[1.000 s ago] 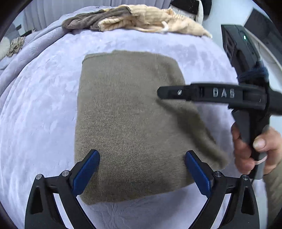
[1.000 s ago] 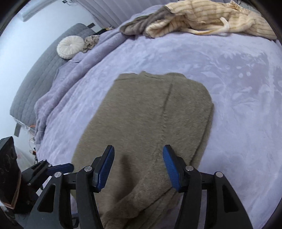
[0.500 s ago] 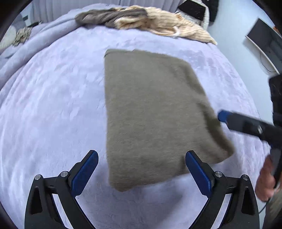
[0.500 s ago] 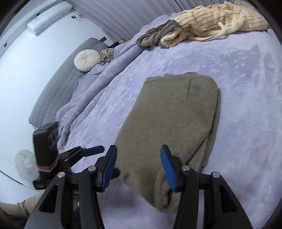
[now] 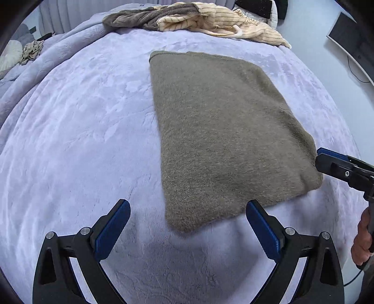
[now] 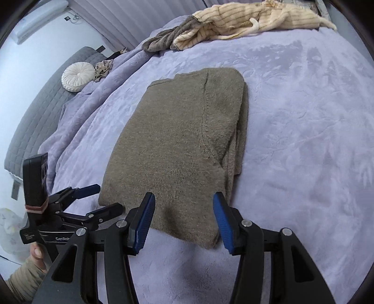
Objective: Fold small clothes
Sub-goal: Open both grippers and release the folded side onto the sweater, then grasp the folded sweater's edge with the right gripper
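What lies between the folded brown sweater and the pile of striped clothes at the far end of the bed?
Only bare lilac blanket separates the brown sweater from the striped clothes, in both views.

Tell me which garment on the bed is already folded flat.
The olive-brown knit sweater, a neat rectangle near both grippers. The cream striped garment and grey-brown garment lie crumpled at the far edge.

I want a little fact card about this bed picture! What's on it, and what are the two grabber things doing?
Main thing: brown sweater, folded into a flat rectangle
Lying on: purple blanket
Left gripper: open, holding nothing, near the sweater's front corner
Right gripper: open, holding nothing, at the sweater's near edge
Far end of bed: pile of unfolded clothes, striped cream and grey-brown
Also there: round white cushion
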A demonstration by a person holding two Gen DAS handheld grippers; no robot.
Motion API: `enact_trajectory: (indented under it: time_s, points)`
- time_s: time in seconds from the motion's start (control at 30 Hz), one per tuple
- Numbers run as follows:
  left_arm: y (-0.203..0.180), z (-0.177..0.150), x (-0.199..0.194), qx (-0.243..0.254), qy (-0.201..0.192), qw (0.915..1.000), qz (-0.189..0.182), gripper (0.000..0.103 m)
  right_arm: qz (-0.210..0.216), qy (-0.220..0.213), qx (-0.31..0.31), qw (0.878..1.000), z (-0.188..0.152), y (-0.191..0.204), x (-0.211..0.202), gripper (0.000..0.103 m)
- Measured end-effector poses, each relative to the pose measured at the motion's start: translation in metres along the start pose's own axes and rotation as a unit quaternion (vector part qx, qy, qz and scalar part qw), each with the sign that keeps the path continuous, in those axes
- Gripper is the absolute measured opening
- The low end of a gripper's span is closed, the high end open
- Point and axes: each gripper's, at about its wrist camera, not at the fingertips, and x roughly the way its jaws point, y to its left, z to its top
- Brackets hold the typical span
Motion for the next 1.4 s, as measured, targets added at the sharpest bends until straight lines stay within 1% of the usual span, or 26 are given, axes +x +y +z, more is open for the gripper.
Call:
enact_trajectory:
  time_s: [0.03, 0.1, 0.2, 0.33, 0.37, 0.43, 0.47, 0.57, 0.67, 0.7, 0.73, 0.83, 0.87, 0.93, 0.97, 1.0, 1.03, 1.07, 1.1, 1.17, 1.27, 1.4]
  points:
    - [0.001, 0.002, -0.003, 0.001, -0.003, 1.0000, -0.005, 0.099, -0.009, -0.010, -0.008, 1.000, -0.003, 0.001, -0.011, 0.075]
    - [0.003, 0.007, -0.010, 0.000, -0.008, 0.9999, -0.013, 0.099, -0.021, -0.024, -0.017, 0.999, 0.000, 0.006, -0.024, 0.080]
    - [0.002, 0.020, -0.010, 0.001, -0.013, 0.9998, -0.012, 0.099, -0.032, -0.032, -0.018, 0.999, 0.007, 0.007, -0.033, 0.080]
    - [0.008, 0.038, -0.002, 0.002, -0.012, 0.9999, -0.008, 0.099, -0.049, -0.031, -0.013, 0.998, 0.019, 0.004, -0.030, 0.080]
    - [0.012, 0.043, 0.001, -0.003, -0.008, 0.9998, -0.015, 0.099, -0.055, -0.027, -0.010, 0.998, 0.023, 0.002, -0.025, 0.080]
    - [0.021, 0.055, 0.013, -0.022, 0.012, 0.9987, -0.044, 0.099, -0.061, -0.019, 0.001, 0.998, 0.029, -0.005, -0.015, 0.080]
    - [0.026, 0.061, 0.020, -0.032, 0.024, 0.9974, -0.060, 0.099, -0.059, -0.013, 0.011, 0.998, 0.034, -0.010, -0.008, 0.080]
    - [0.036, 0.079, 0.041, -0.056, 0.046, 0.9931, -0.092, 0.099, -0.048, 0.004, 0.047, 0.998, 0.044, -0.029, 0.014, 0.080]
    - [0.042, 0.093, 0.067, -0.074, 0.075, 0.9853, -0.134, 0.099, -0.034, 0.023, 0.076, 0.996, 0.057, -0.045, 0.040, 0.080]
    - [0.044, 0.096, 0.074, -0.080, 0.080, 0.9835, -0.141, 0.099, -0.028, 0.028, 0.087, 0.995, 0.060, -0.050, 0.048, 0.080]
    - [0.046, 0.099, 0.081, -0.089, 0.085, 0.9811, -0.149, 0.099, -0.014, 0.034, 0.098, 0.994, 0.063, -0.055, 0.056, 0.080]
    - [0.054, 0.106, 0.099, -0.116, 0.096, 0.9700, -0.191, 0.099, 0.029, 0.058, 0.119, 0.991, 0.070, -0.062, 0.083, 0.080]
    - [0.055, 0.108, 0.103, -0.119, 0.096, 0.9683, -0.198, 0.099, 0.037, 0.066, 0.120, 0.990, 0.071, -0.061, 0.093, 0.080]
    - [0.051, 0.113, 0.106, -0.108, 0.096, 0.9696, -0.197, 0.098, 0.047, 0.066, 0.120, 0.989, 0.073, -0.061, 0.107, 0.080]
    - [0.047, 0.116, 0.106, -0.099, 0.093, 0.9699, -0.202, 0.084, 0.051, 0.061, 0.120, 0.990, 0.075, -0.060, 0.110, 0.075]
    - [0.045, 0.119, 0.105, -0.092, 0.091, 0.9711, -0.201, 0.078, 0.055, 0.058, 0.120, 0.990, 0.077, -0.057, 0.111, 0.069]
    - [0.043, 0.121, 0.103, -0.089, 0.088, 0.9717, -0.200, 0.073, 0.060, 0.058, 0.120, 0.989, 0.079, -0.054, 0.112, 0.056]
    - [0.042, 0.121, 0.101, -0.086, 0.085, 0.9720, -0.201, 0.063, 0.061, 0.059, 0.115, 0.990, 0.080, -0.050, 0.112, 0.046]
    - [0.042, 0.122, 0.097, -0.082, 0.080, 0.9730, -0.200, 0.059, 0.050, 0.057, 0.104, 0.992, 0.082, -0.044, 0.109, 0.044]
    - [0.038, 0.121, 0.087, -0.071, 0.072, 0.9772, -0.187, 0.056, 0.027, 0.052, 0.074, 0.996, 0.083, -0.030, 0.102, 0.038]
    - [0.030, 0.119, 0.070, -0.054, 0.059, 0.9833, -0.164, 0.054, 0.012, 0.036, 0.055, 0.998, 0.083, -0.012, 0.086, 0.035]
    - [0.025, 0.116, 0.046, -0.045, 0.046, 0.9859, -0.154, 0.053, -0.005, 0.018, 0.030, 0.999, 0.083, 0.014, 0.063, 0.035]
